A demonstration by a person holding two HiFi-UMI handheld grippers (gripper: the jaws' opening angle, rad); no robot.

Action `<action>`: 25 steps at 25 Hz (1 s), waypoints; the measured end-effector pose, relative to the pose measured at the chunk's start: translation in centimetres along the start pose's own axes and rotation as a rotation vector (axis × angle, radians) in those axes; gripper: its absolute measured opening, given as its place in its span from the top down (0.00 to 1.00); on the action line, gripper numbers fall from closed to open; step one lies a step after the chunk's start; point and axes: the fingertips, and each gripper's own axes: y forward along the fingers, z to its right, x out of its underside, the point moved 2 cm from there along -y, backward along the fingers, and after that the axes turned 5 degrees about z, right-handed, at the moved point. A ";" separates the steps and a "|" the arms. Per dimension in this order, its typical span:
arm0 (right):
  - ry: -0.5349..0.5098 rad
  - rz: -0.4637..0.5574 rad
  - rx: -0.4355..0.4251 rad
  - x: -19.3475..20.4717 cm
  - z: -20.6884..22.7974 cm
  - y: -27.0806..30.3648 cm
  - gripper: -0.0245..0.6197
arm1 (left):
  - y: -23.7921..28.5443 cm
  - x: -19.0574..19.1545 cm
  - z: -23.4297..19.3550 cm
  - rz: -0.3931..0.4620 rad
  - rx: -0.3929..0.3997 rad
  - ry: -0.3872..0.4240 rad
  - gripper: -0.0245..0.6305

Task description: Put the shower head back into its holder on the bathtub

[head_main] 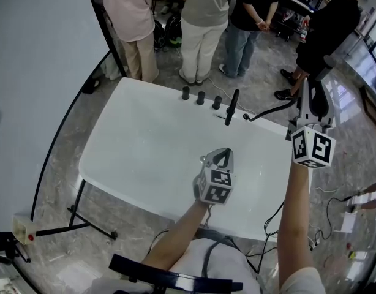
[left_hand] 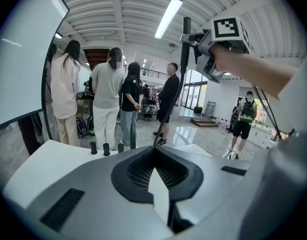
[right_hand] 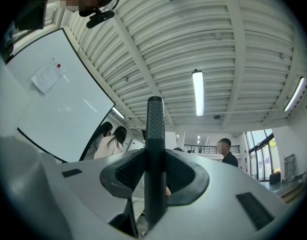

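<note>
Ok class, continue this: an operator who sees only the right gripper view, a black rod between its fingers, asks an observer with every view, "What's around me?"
Observer: In the head view, the white bathtub lies left of the right gripper holding the shower head.
Operator: Any fittings on it?
Observer: Three black knobs and a black upright post line its far edge.
Operator: And the other hand?
Observer: The left gripper hovers over the bathtub, fingers together, empty.
</note>
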 end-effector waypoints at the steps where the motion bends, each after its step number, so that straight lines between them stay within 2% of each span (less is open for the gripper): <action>1: -0.002 0.000 -0.001 0.1 0.0 0.2 0.76 | -0.1 0.0 0.0 -0.002 -0.003 0.001 0.96; 11: -0.018 -0.027 -0.016 1.7 0.5 1.9 0.76 | 0.0 0.6 -0.4 -0.009 -0.014 -0.029 0.96; 25: -0.039 -0.051 -0.059 5.1 1.1 3.5 0.76 | 1.4 1.5 -1.2 -0.021 -0.037 -0.003 0.96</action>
